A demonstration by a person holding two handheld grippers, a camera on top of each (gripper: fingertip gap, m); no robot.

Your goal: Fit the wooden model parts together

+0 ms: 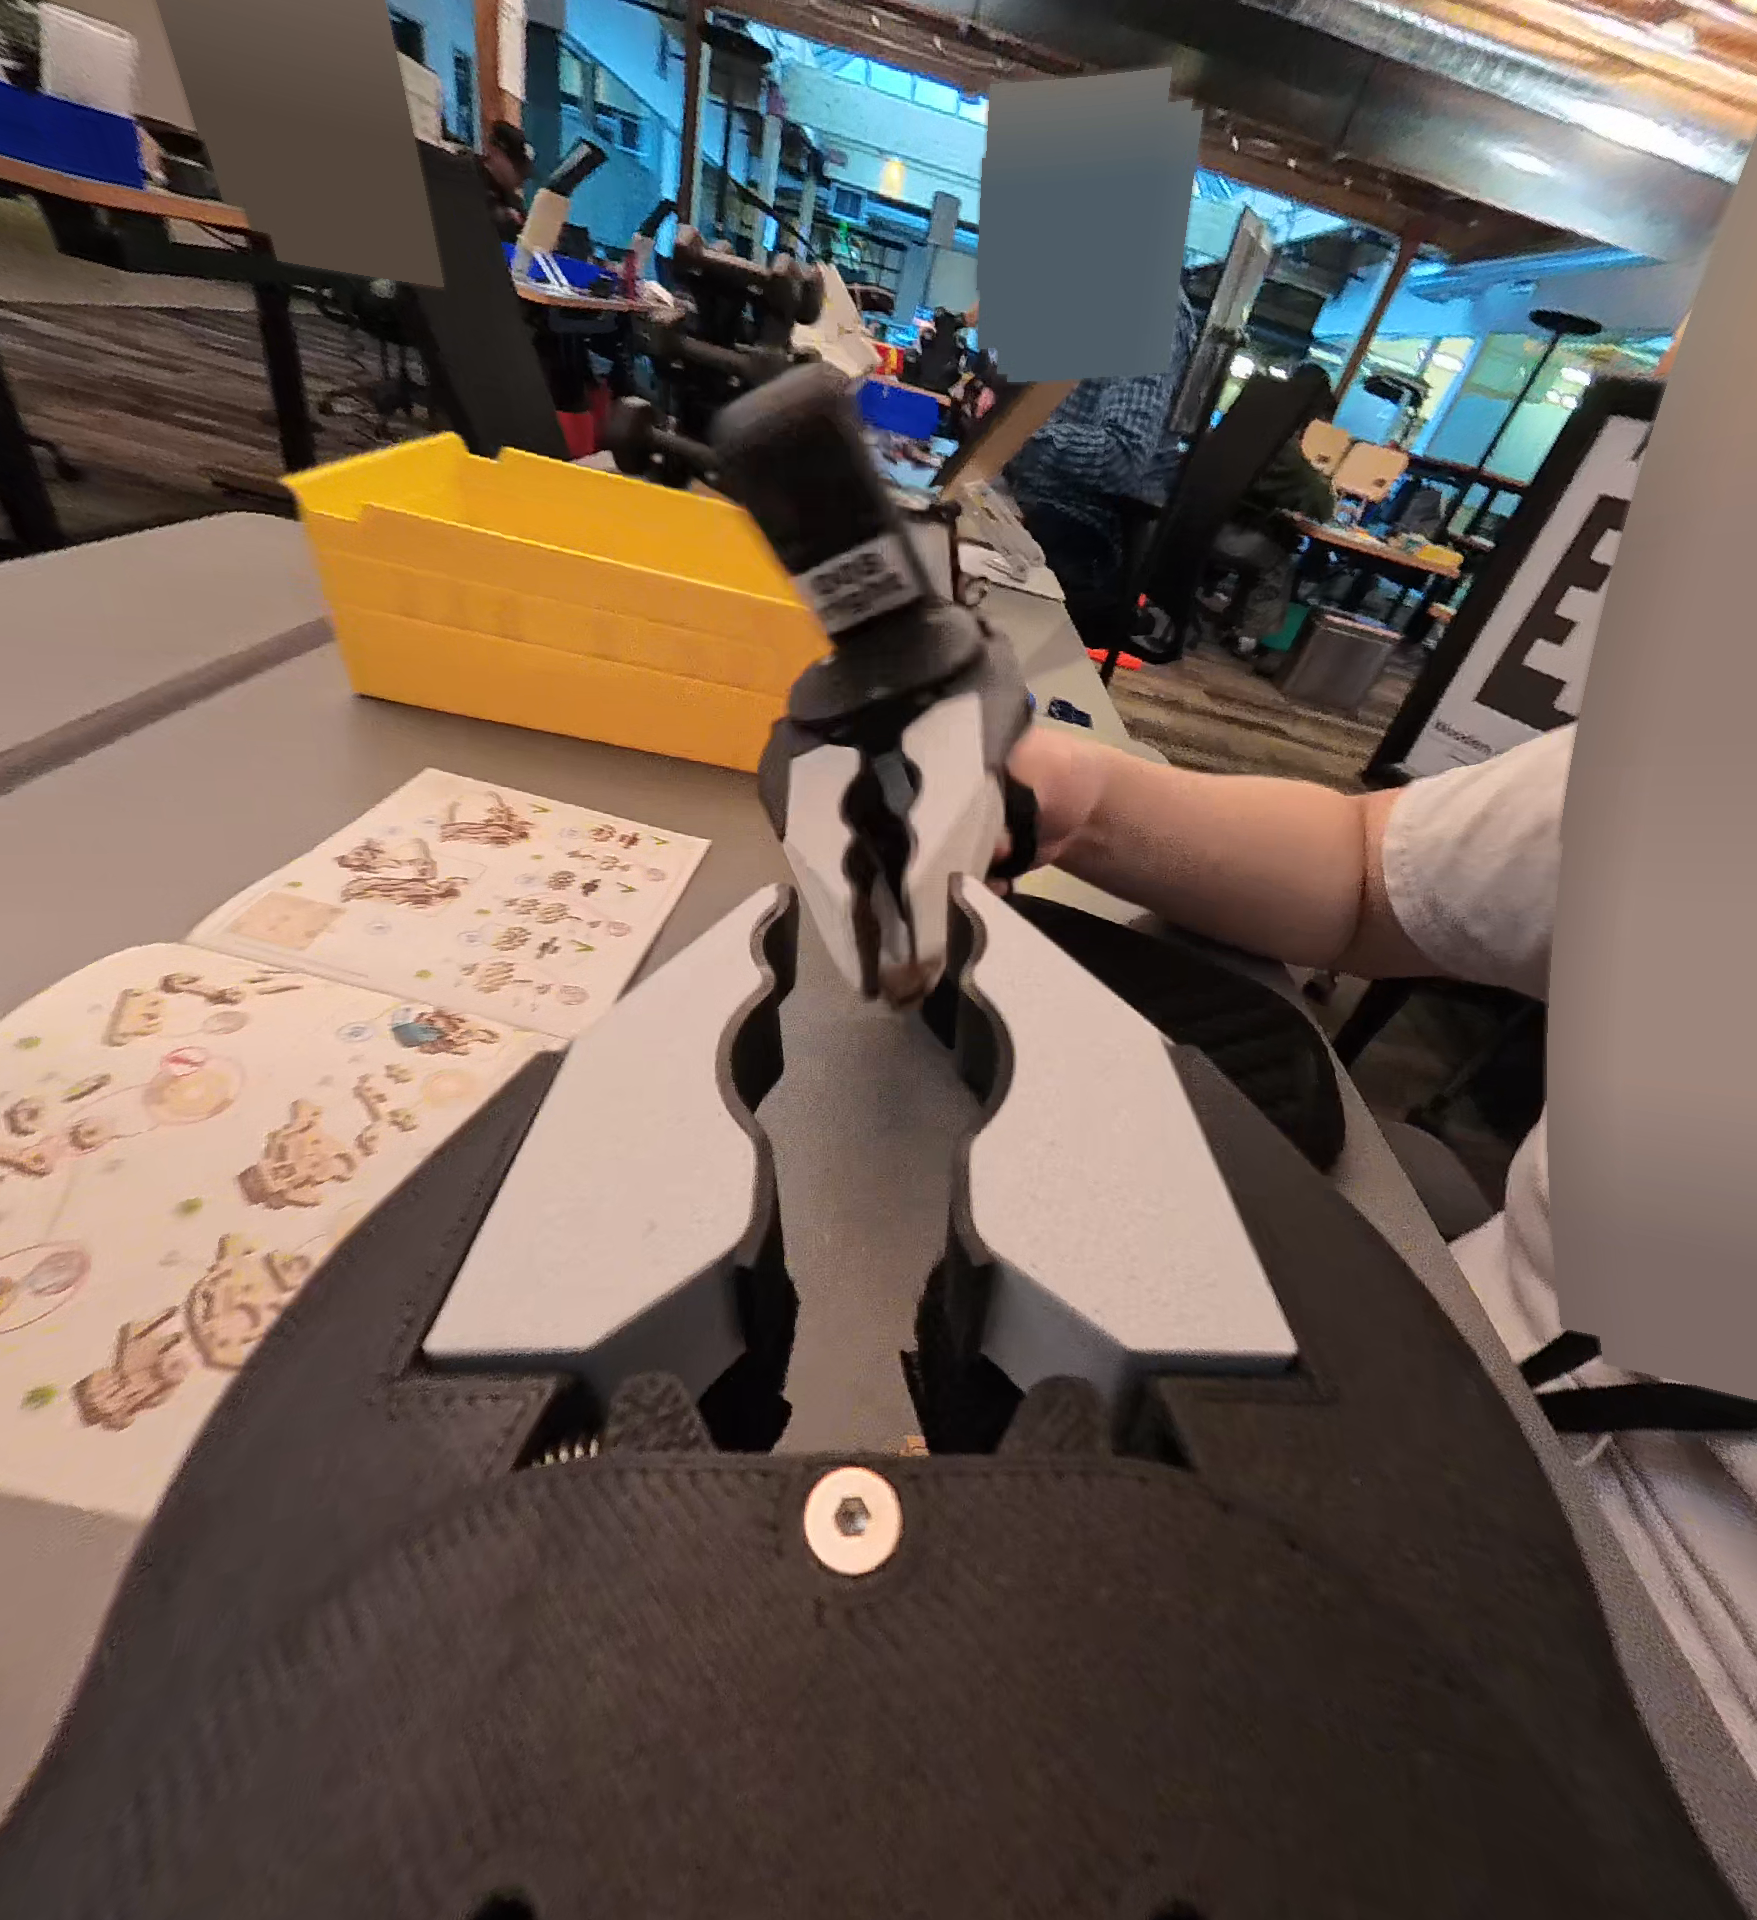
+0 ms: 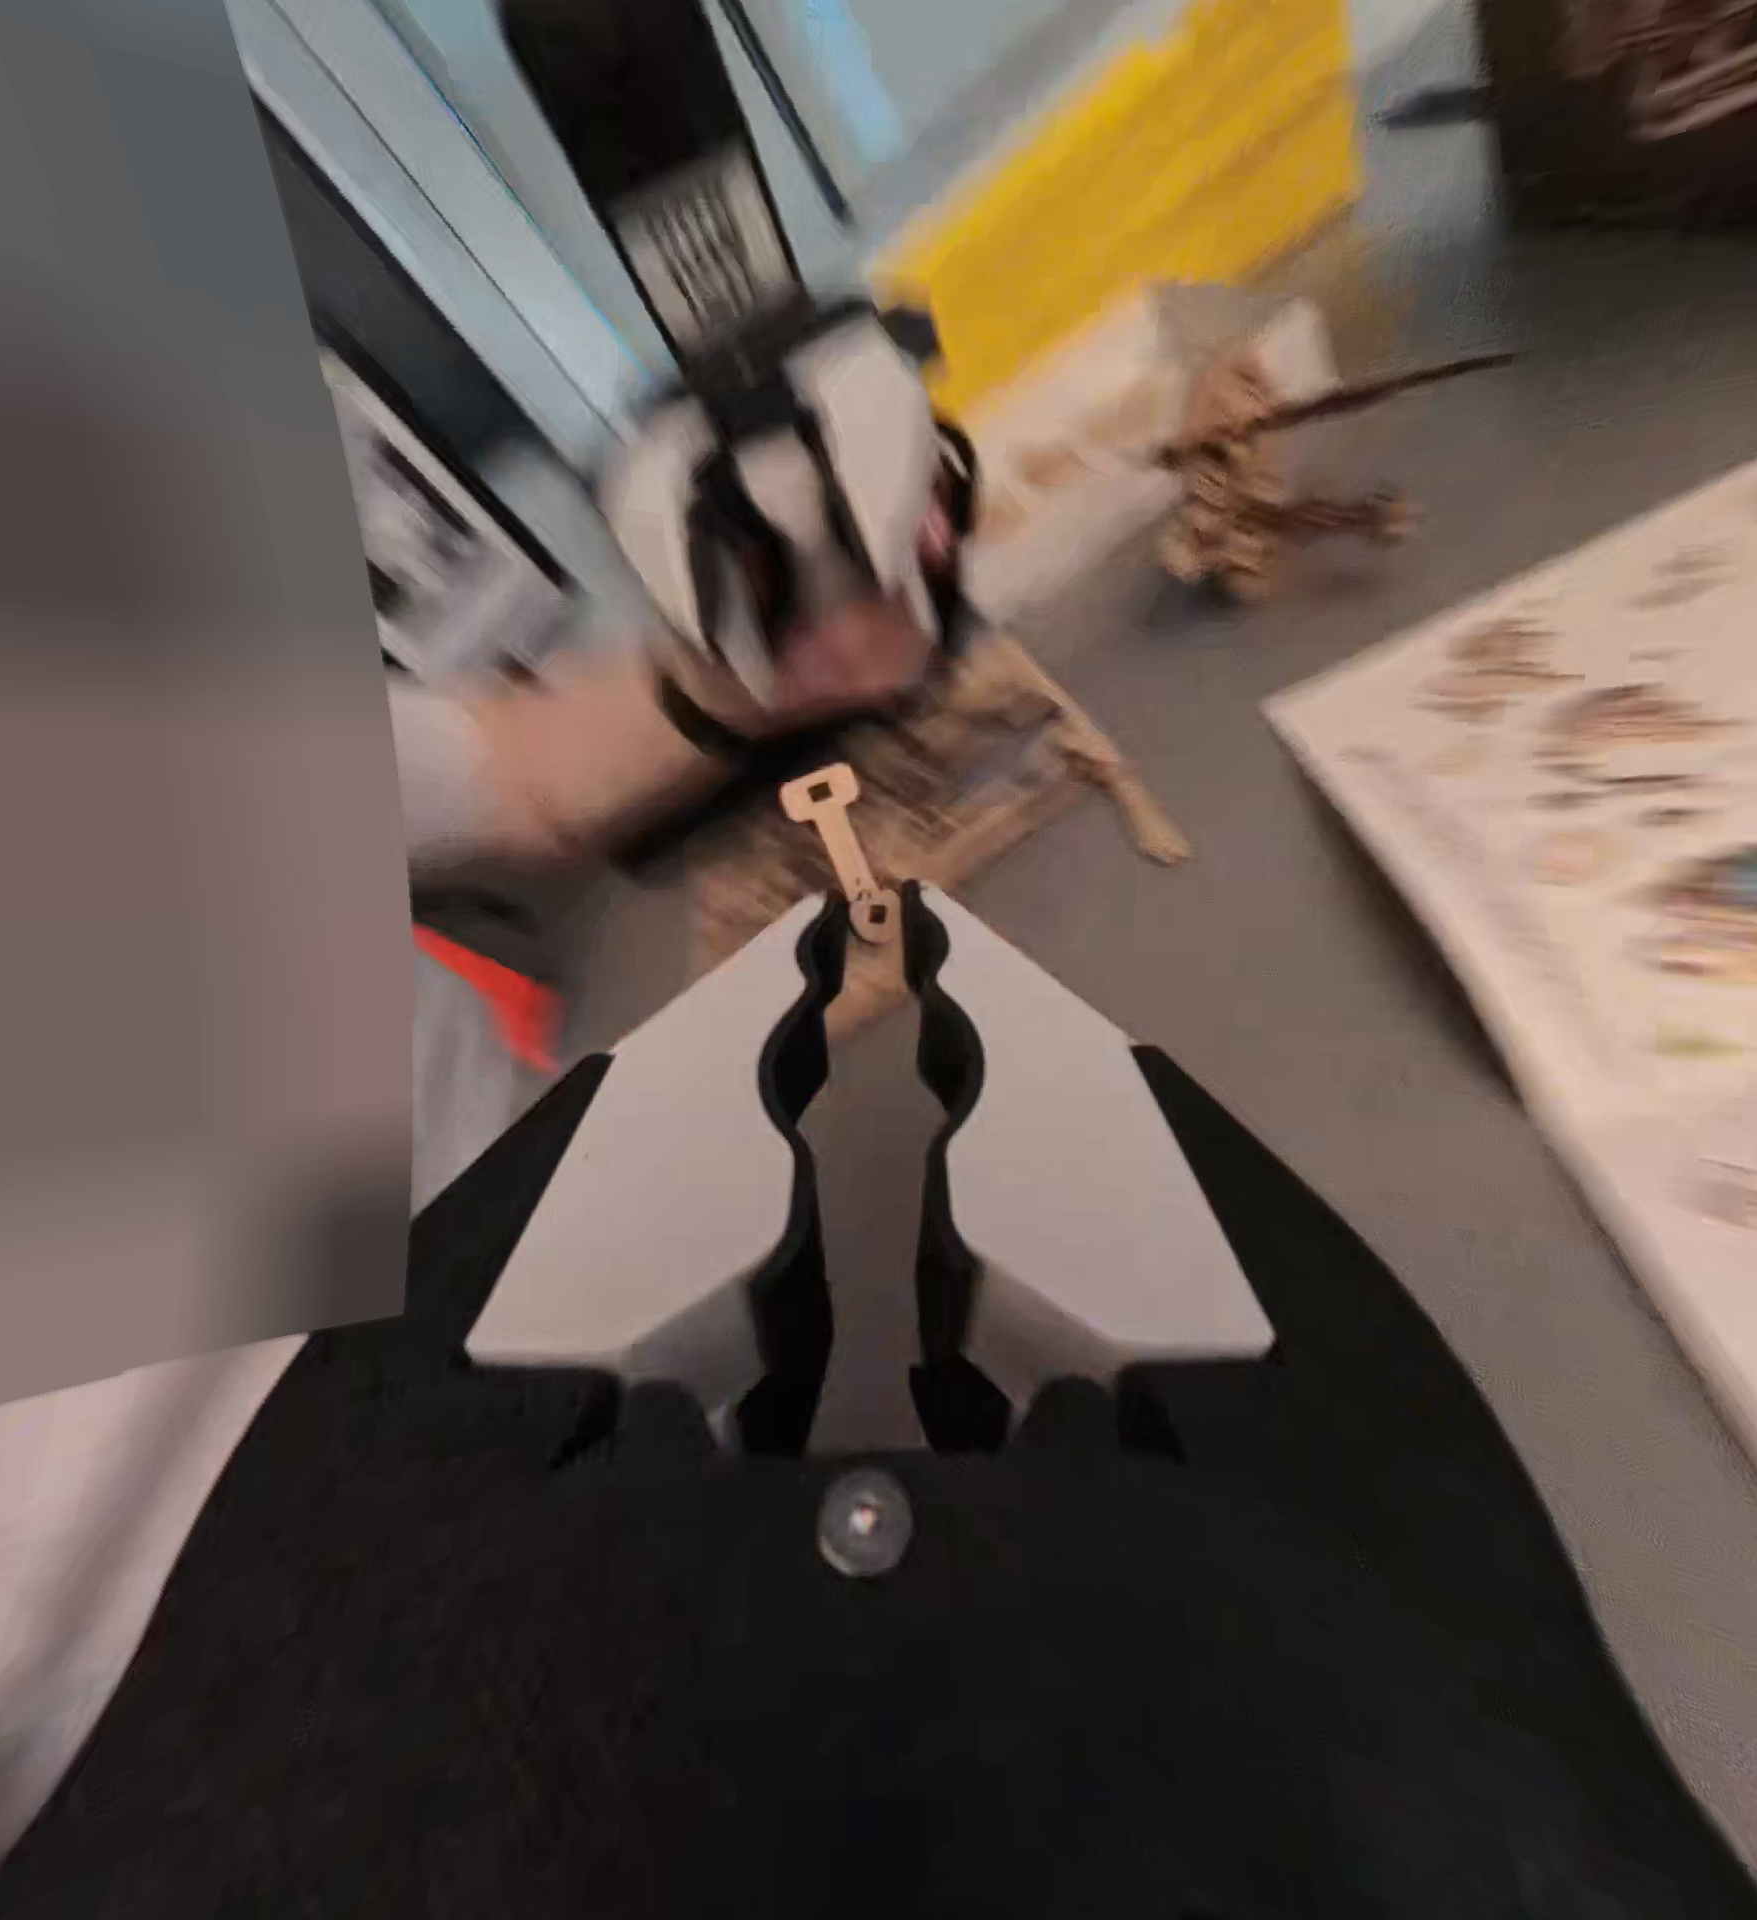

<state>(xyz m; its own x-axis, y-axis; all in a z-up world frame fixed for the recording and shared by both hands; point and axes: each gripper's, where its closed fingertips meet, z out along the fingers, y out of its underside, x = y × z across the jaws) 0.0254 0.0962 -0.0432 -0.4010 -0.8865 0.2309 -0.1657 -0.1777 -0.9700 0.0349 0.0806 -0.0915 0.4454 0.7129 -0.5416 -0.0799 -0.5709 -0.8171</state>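
In the right wrist view my right gripper (image 2: 869, 912) is shut on one end of a small flat wooden link piece (image 2: 832, 831) that sticks out past its tips. Beyond it, blurred pale wooden model parts (image 2: 1009, 748) lie on the grey table (image 2: 1269, 935), and a spindly wooden model (image 2: 1258, 499) stands farther back. My left gripper (image 2: 801, 582) shows there, blurred, above those parts. In the left wrist view my left gripper (image 1: 872, 902) is open and empty. The right gripper (image 1: 895, 971) points down just ahead of its tips with the small wooden piece (image 1: 913, 977) in it.
A yellow bin (image 1: 541, 592) stands at the back of the table (image 1: 126, 675); it also shows blurred in the right wrist view (image 2: 1113, 208). An open instruction sheet (image 1: 334, 1039) lies to the left, and in the right wrist view (image 2: 1580, 779). A person's forearm (image 1: 1217, 842) and a black mesh chair (image 1: 1227, 1018) are at right. Tip to tip, the grippers are about 5 centimeters apart. The spindly wooden model (image 2: 1258, 499) is about equally far from each gripper, around 20 centimeters.
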